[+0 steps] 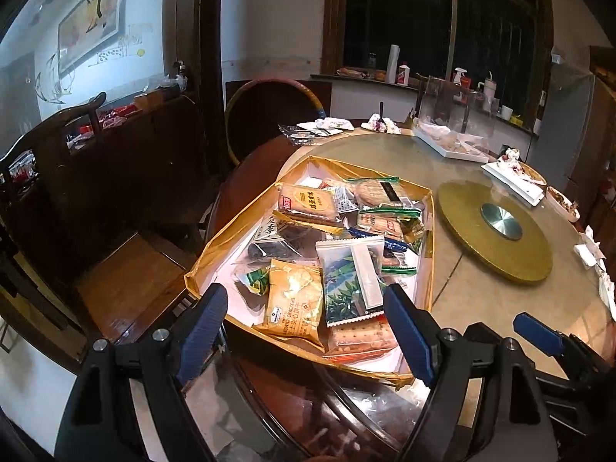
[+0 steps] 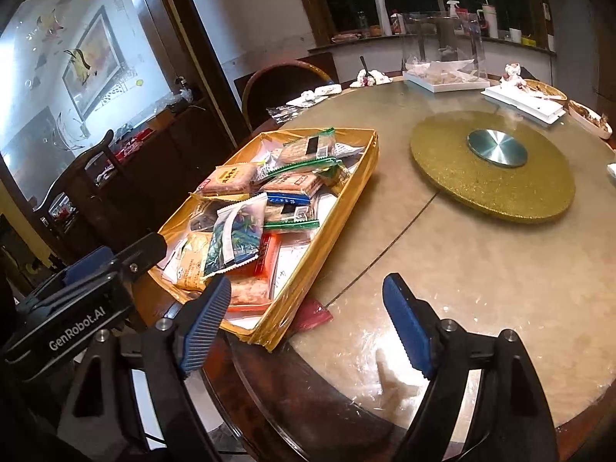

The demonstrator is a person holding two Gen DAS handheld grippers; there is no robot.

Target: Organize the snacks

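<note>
A shallow gold-rimmed tray [image 1: 235, 227] [image 2: 335, 215] sits on the round table, piled with several snack packets. Among them are a yellow cracker bag [image 1: 294, 300], a green leaf-print pouch [image 1: 346, 281] [image 2: 235, 235] and an orange biscuit pack [image 1: 308, 202] [image 2: 229, 179]. My left gripper [image 1: 306, 331] hangs open over the tray's near end, touching no packet. My right gripper [image 2: 308, 327] is open over bare tabletop just right of the tray's near corner, with nothing between its pads. A red packet [image 2: 313, 313] lies half under that corner.
A gold turntable disc [image 1: 496, 231] [image 2: 492, 169] sits at the table's centre. White trays with leftovers and a clear plastic cover [image 2: 442, 42] stand at the far side. A wooden chair [image 1: 127, 269] is left of the table, near its dark rim.
</note>
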